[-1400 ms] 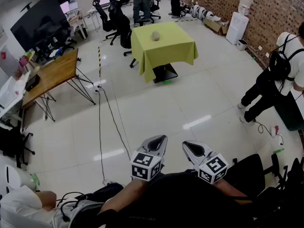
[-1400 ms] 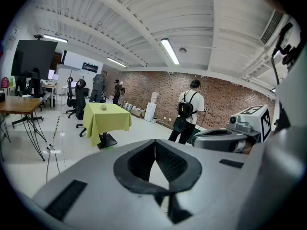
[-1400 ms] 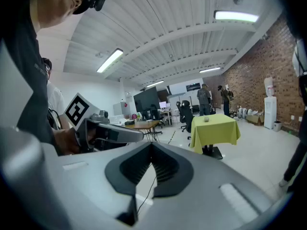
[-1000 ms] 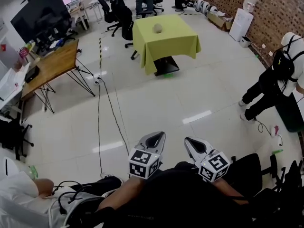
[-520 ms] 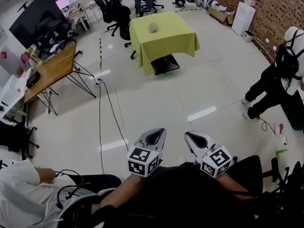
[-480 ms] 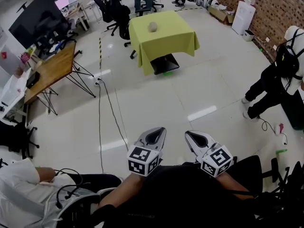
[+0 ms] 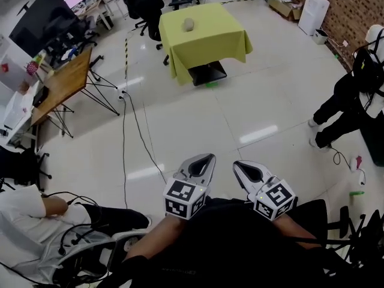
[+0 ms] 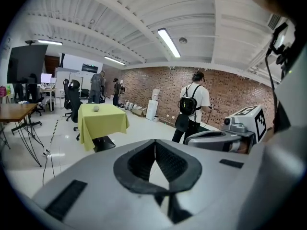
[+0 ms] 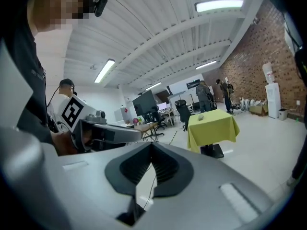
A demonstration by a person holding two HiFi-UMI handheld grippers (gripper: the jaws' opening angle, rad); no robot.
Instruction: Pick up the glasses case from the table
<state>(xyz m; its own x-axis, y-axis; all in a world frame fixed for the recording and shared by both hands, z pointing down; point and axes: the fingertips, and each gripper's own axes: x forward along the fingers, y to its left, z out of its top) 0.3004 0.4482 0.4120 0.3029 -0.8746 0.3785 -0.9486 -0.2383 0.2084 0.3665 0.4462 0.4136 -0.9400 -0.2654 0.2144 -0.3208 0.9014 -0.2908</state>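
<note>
Far table (image 7: 211, 41), glasses case (image 7: 188, 24) atop

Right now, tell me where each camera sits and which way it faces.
Head view: on the person's head, looking steeply down and forward to the table; arms, left tongs and right tongs show at the bottom.
Left gripper view: on the left tongs, looking along their shut jaws toward the table; the right tongs show at right.
Right gripper view: on the right tongs, facing the table; the left tongs show at left.
Shared: all three see the table with the case.
</note>
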